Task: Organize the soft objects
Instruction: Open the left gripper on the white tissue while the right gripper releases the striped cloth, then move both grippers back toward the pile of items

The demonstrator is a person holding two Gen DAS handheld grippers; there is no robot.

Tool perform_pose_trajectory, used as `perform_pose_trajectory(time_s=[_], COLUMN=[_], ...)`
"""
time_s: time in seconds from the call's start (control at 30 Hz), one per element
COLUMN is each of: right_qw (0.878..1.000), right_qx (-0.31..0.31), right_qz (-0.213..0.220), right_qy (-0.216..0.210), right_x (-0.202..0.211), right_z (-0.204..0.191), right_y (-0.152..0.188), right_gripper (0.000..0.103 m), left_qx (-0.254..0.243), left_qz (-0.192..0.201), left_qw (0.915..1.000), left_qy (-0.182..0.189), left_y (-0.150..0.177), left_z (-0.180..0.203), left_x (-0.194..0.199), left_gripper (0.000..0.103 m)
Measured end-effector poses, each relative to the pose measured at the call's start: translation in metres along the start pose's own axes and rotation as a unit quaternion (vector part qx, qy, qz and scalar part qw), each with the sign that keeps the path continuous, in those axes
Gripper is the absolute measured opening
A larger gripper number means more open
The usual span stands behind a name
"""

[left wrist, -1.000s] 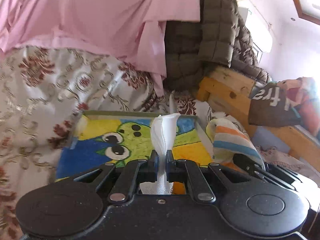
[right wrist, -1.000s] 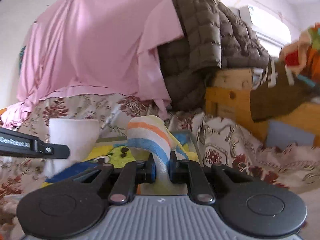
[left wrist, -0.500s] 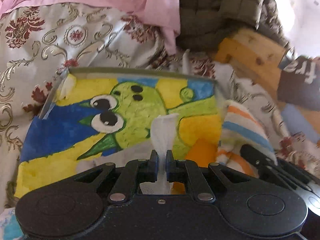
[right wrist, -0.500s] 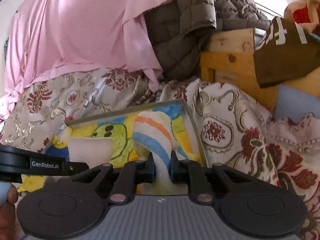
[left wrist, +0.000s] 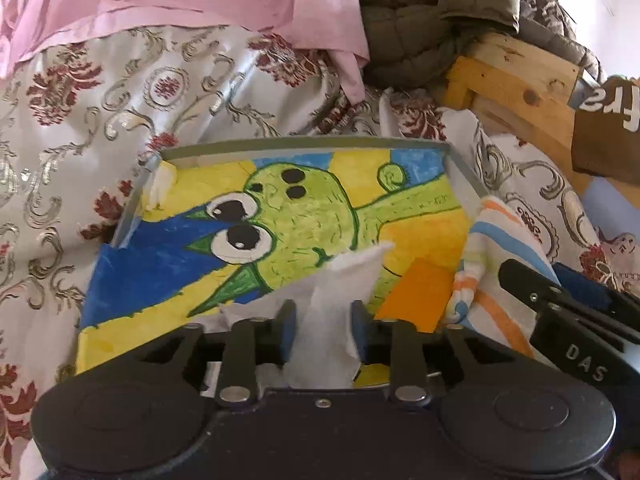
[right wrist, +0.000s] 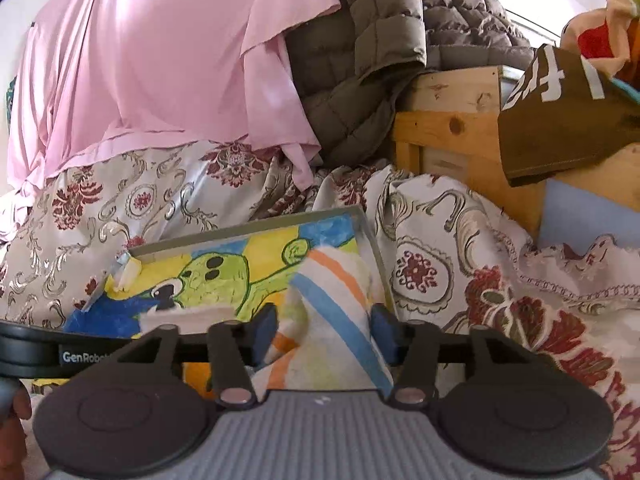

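A shallow tray (left wrist: 304,145) with a bright cartoon picture on its floor lies on the floral bedcover; it also shows in the right wrist view (right wrist: 248,229). My left gripper (left wrist: 322,330) is open, with a white cloth (left wrist: 340,280) loose between its fingers over the tray's near part. My right gripper (right wrist: 326,330) is open around a striped orange, blue and white cloth (right wrist: 336,292) resting at the tray's right side. The striped cloth (left wrist: 494,240) and the right gripper show at the right of the left wrist view.
A floral bedcover (left wrist: 80,128) surrounds the tray. A pink sheet (right wrist: 160,52) and a brown quilted jacket (right wrist: 380,40) hang behind. A wooden bed frame (right wrist: 452,128) with a brown garment (right wrist: 568,108) draped on it stands at the right.
Both grippers came down to the tray with their cloths. Both jaws were shut on the cloths and have now opened, so the cloths sit loose between the fingers.
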State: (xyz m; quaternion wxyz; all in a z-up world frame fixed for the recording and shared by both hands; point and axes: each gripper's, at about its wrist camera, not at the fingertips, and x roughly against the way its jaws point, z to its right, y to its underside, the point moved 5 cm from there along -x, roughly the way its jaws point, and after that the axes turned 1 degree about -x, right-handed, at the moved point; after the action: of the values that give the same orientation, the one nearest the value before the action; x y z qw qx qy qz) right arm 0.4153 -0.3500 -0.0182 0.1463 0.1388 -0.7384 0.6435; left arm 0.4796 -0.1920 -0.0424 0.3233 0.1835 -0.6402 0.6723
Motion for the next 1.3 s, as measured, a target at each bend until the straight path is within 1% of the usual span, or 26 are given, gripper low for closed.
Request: perform_pose_trajectory(time_s=[0.03,0.07,0.13,0.2,0.27,0.33,0.4,0.47,0.5,0.57,0.63,0.73,0.87,1.1,1.3], right_qw=[1.000,1.000,1.000,1.000,1.000,0.999,0.999,0.997,0.996,0.994,0.993,0.992,0.991,0.989,0.989], right_qx=[-0.001,-0.001,0.000,0.000,-0.001,-0.002,0.001,0.003,0.005,0.008,0.006,0.006,0.007,-0.002,0.002], right_qz=[0.003,0.007,0.012,0.019,0.029,0.040,0.054,0.074,0.085,0.105,0.120,0.125,0.136,0.150,0.147], right_qy=[0.000,0.000,0.002,0.004,0.004,0.005,0.005,0.007,0.006,0.006,0.007,0.002,0.002,-0.002,0.019], right_x=[0.003,0.006,0.012,0.020,0.031,0.044,0.058,0.076,0.084,0.104,0.125,0.150,0.183,0.238,0.276], right_z=[0.001,0.001,0.002,0.003,0.003,0.002,0.001,-0.002,-0.003,-0.007,-0.009,-0.011,-0.016,-0.025,-0.035], right_y=[-0.002,-0.003,-0.007,-0.012,-0.017,-0.023,-0.028,-0.032,-0.033,-0.035,-0.032,-0.026,-0.014,0.014,0.042], right_gripper=[0.070,0.072,0.076,0.080,0.085,0.089,0.092,0.095,0.096,0.102,0.103,0.103,0.103,0.103,0.103], left_qx=[0.003,0.006,0.011,0.015,0.018,0.021,0.024,0.028,0.029,0.035,0.042,0.049,0.053,0.033,0.039], left_qz=[0.003,0.007,0.016,0.026,0.037,0.050,0.069,0.086,0.094,0.118,0.145,0.180,0.206,0.218,0.215], left_qw=[1.0000,0.9999,0.9995,0.9989,0.9983,0.9975,0.9961,0.9946,0.9938,0.9907,0.9867,0.9806,0.9751,0.9726,0.9729], left_qy=[-0.006,-0.012,-0.025,-0.035,-0.041,-0.045,-0.050,-0.052,-0.053,-0.058,-0.060,-0.059,-0.062,-0.074,-0.075], left_y=[-0.001,-0.002,-0.005,-0.008,-0.011,-0.014,-0.016,-0.016,-0.016,-0.013,-0.008,0.003,0.025,0.075,0.114], left_z=[-0.002,-0.003,-0.007,-0.011,-0.014,-0.016,-0.018,-0.018,-0.018,-0.020,-0.020,-0.021,-0.023,-0.028,-0.039], left_x=[0.004,0.008,0.017,0.028,0.040,0.055,0.072,0.089,0.098,0.119,0.140,0.174,0.210,0.259,0.290], left_gripper=[0.048,0.051,0.066,0.071,0.074,0.082,0.085,0.086,0.089,0.095,0.101,0.102,0.102,0.102,0.102])
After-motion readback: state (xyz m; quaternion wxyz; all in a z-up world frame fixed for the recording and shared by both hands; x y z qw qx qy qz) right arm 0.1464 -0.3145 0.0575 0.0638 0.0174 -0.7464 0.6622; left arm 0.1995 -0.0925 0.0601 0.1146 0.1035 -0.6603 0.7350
